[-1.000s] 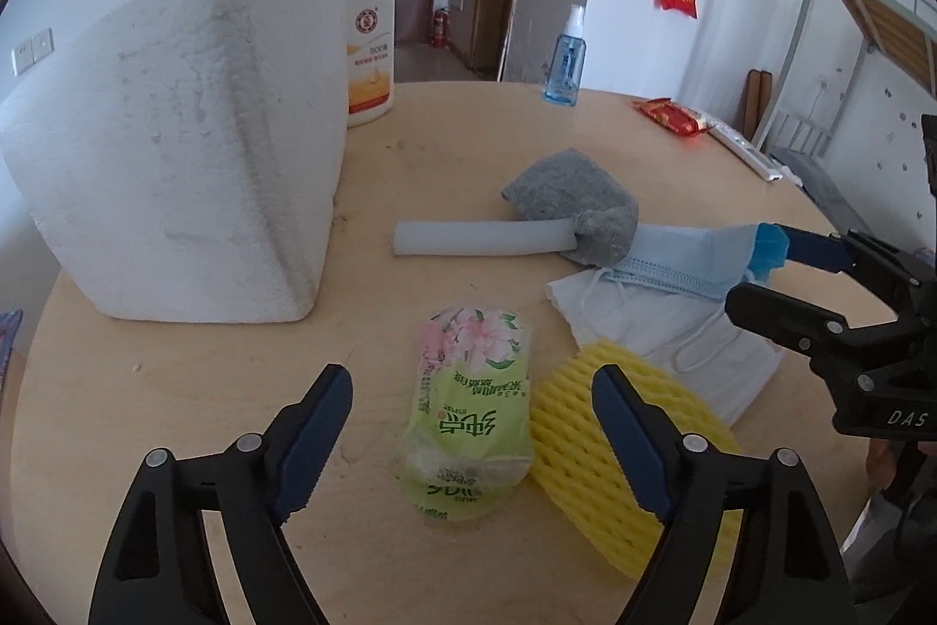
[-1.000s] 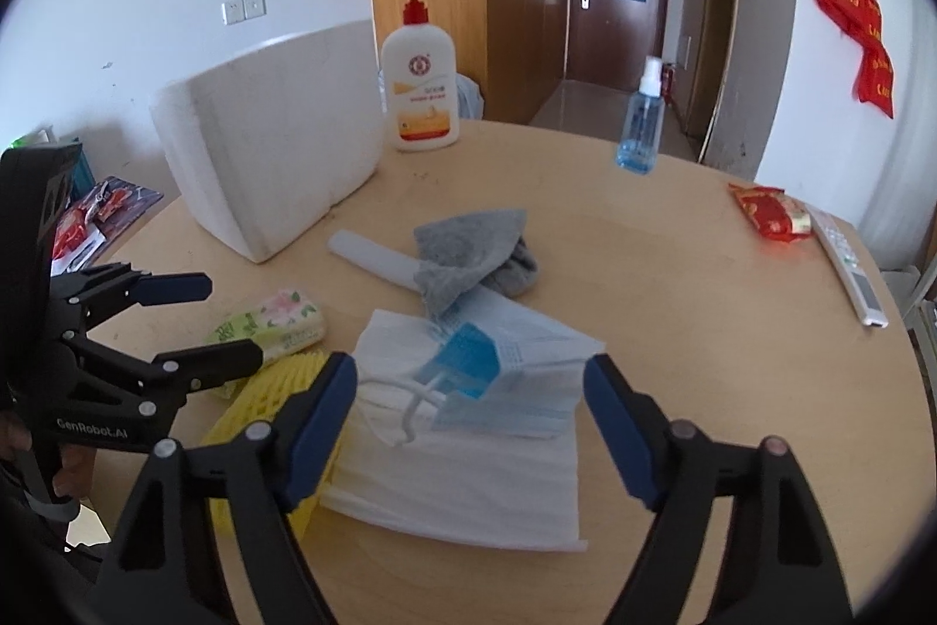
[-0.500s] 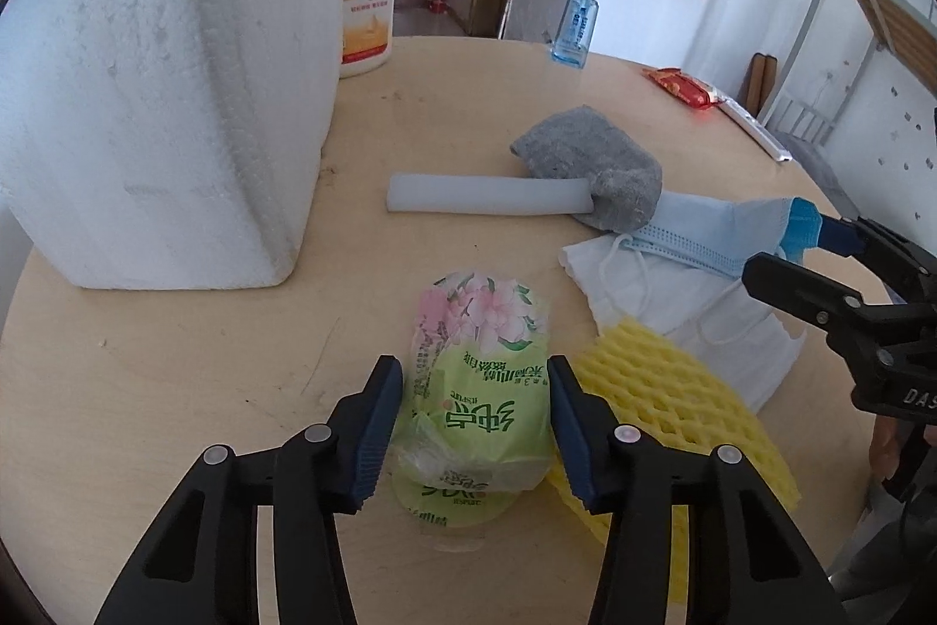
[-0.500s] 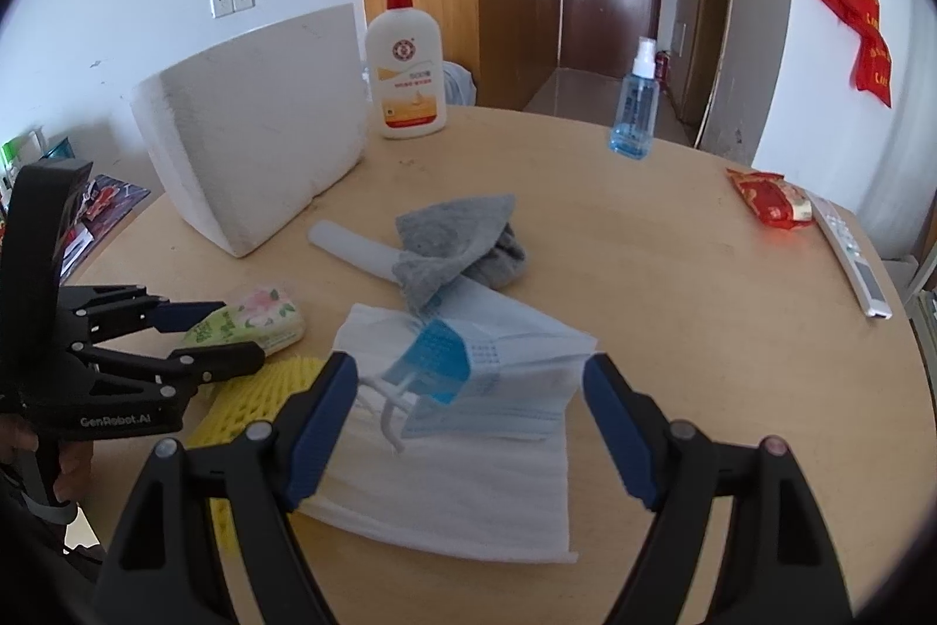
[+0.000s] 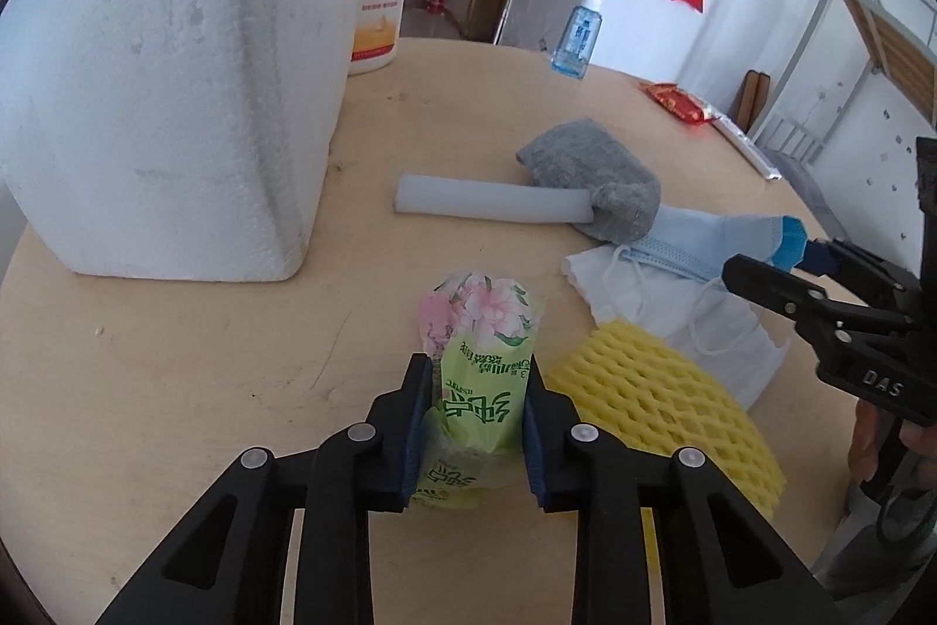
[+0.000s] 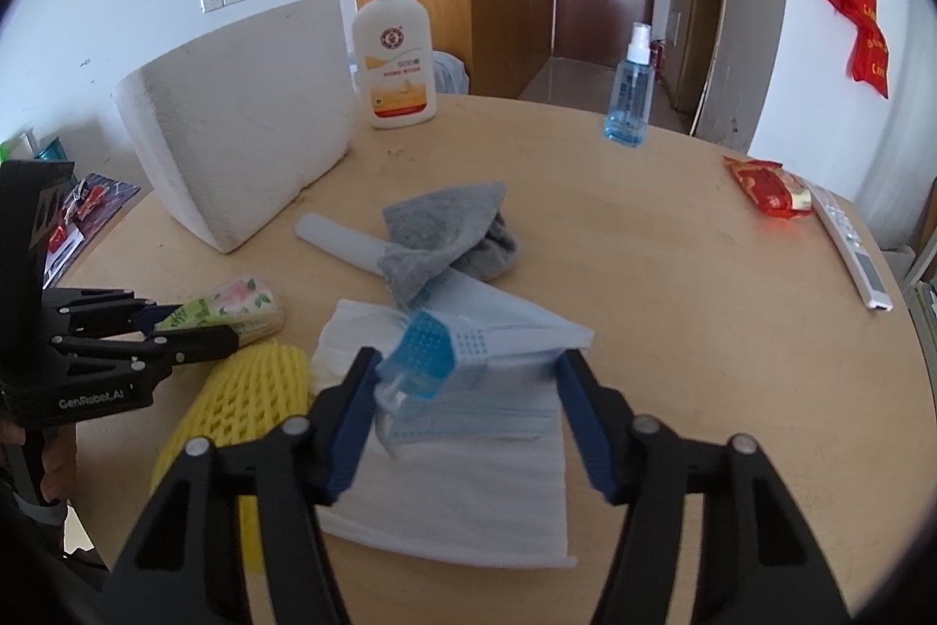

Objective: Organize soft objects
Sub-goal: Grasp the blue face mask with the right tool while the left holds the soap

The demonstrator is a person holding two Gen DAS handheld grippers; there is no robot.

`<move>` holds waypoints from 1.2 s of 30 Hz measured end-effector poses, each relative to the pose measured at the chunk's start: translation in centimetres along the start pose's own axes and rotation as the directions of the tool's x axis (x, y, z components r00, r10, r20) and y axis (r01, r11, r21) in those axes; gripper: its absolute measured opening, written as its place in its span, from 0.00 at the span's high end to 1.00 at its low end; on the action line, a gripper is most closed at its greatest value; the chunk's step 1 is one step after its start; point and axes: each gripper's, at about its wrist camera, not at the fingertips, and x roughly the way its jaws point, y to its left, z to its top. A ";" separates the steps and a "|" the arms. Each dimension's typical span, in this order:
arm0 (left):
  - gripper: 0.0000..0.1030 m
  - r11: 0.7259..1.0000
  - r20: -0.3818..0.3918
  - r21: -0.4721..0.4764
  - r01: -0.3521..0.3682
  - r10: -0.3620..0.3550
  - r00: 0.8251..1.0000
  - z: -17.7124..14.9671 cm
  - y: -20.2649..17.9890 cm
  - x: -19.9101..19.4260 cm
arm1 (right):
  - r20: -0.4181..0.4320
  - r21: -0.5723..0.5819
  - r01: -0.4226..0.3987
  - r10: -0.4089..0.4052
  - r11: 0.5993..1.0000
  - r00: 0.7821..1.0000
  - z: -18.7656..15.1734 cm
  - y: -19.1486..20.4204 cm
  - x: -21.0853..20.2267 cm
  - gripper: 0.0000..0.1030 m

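My left gripper (image 5: 473, 379) is shut on a green tissue pack (image 5: 479, 367) with a pink flower print, which lies on the round wooden table (image 5: 175, 367); it also shows in the right wrist view (image 6: 231, 306). My right gripper (image 6: 462, 390) is open, with its jaws on either side of a blue face mask (image 6: 503, 349) that lies on a white cloth (image 6: 468, 478). A yellow foam net (image 5: 650, 402), a grey cloth (image 5: 591, 174) and a white foam tube (image 5: 489, 206) lie nearby.
A white foam box (image 5: 170, 86) stands at the left. Behind it are a lotion pump bottle (image 6: 395, 62) and a blue spray bottle (image 6: 629, 98). A red packet (image 6: 767, 188) and a remote (image 6: 852, 247) lie at the far right edge.
My left gripper has moved forward and closed on the tissue pack. My right gripper has moved down towards the blue mask and narrowed its opening.
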 end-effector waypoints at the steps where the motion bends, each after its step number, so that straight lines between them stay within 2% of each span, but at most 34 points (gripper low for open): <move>1: 0.72 1.000 0.006 0.001 0.002 -0.002 1.000 0.0 0.0 -0.1 | 0.003 0.000 0.001 -0.001 1.000 1.000 0.0 0.0 0.0 0.41; 3: 0.72 1.000 0.011 0.002 0.009 -0.009 1.000 -0.1 0.1 -0.4 | 0.002 0.005 0.003 -0.003 1.000 1.000 0.0 -0.1 0.0 0.47; 5: 0.72 1.000 0.020 0.002 0.014 -0.014 1.000 -0.1 0.1 -0.6 | -0.006 0.007 0.009 -0.009 1.000 1.000 0.0 -0.1 0.2 0.49; 14: 0.72 0.999 0.068 0.017 0.033 -0.034 0.997 -0.2 0.3 -2.5 | 0.007 0.017 0.006 -0.006 1.000 1.000 -0.1 -0.2 -0.6 0.48; 19: 0.73 0.999 0.072 0.031 0.043 -0.045 0.996 -0.5 0.2 -3.1 | 0.023 0.051 0.003 -0.005 0.999 1.000 0.3 -1.1 -1.0 0.48; 23: 0.73 0.998 0.074 0.037 0.047 -0.049 0.996 -0.6 0.1 -3.3 | 0.003 0.068 -0.004 0.004 0.998 1.000 0.4 -1.2 -0.4 0.48; 27: 0.73 0.998 0.073 0.039 0.048 -0.051 0.996 -0.6 0.1 -3.2 | -0.022 0.063 -0.017 0.019 0.998 1.000 0.0 -0.8 0.2 0.47; 30: 0.73 0.998 0.077 0.043 0.051 -0.054 0.996 -0.5 0.0 -3.3 | -0.023 0.044 -0.005 0.006 0.999 1.000 -0.4 -0.3 0.0 0.41; 36: 0.73 0.997 0.081 0.051 0.054 -0.058 0.995 -0.6 -0.2 -3.5 | 0.003 0.020 0.004 -0.004 1.000 1.000 -1.1 0.2 -1.1 0.40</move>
